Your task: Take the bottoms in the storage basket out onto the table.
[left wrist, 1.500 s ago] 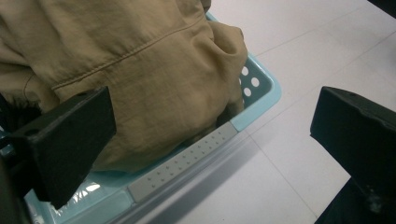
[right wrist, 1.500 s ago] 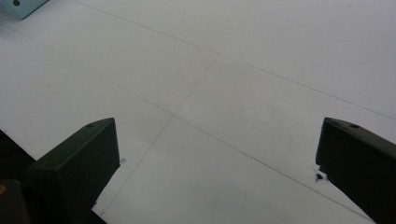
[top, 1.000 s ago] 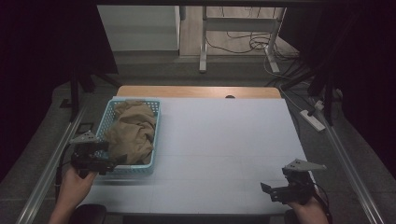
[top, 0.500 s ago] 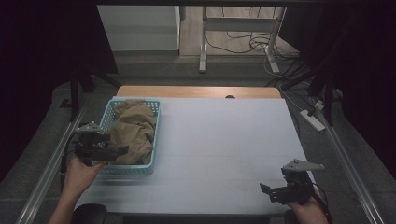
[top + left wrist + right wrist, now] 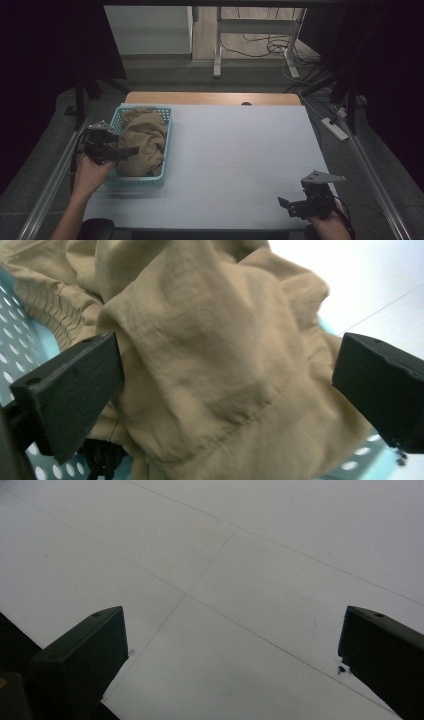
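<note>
Tan cloth (image 5: 215, 365) heaped in basket (image 5: 165, 125), between wide-open left claw (image 5: 225, 390); right claw (image 5: 235, 655) wide, empty

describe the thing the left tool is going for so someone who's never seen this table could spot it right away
Start at the pale table and look to its left edge, where a light blue perforated basket sits. Heaped inside it is a crumpled tan cloth, with the open left tool reaching over it. It is the one soft, wrinkled brown thing there, stitched with seams and a gathered edge.
</note>
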Available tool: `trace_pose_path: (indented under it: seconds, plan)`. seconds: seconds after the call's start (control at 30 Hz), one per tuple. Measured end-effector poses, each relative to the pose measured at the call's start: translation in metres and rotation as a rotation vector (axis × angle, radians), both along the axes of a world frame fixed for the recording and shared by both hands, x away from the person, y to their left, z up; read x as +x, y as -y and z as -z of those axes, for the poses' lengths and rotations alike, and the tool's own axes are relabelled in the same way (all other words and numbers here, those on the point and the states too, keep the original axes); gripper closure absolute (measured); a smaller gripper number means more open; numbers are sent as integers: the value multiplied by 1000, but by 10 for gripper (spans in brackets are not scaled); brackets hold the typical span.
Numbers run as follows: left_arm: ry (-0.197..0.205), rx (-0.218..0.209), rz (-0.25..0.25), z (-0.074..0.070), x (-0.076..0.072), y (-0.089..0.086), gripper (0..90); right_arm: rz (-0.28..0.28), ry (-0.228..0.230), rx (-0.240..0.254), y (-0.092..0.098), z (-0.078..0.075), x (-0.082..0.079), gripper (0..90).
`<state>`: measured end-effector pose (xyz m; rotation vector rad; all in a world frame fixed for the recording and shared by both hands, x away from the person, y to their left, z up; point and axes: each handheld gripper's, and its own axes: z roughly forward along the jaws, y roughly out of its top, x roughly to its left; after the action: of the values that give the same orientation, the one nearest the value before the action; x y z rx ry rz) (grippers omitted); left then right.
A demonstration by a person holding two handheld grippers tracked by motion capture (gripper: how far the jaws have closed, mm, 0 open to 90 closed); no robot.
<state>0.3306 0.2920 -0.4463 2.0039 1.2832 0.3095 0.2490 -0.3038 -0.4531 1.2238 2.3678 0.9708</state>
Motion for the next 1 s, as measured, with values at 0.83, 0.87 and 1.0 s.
trace_pose_path:
  seconds: [0.83,0.87,1.0]
  plan:
    - [-87,8,39,19,58,27,0,-8,-6,-15,-2,0,0,1]
    - [-91,7,40,20,60,28,0,-8,-6,-15,-2,0,0,1]
    - [-117,19,49,26,69,31,0,-10,-5,-18,-2,1,0,1]
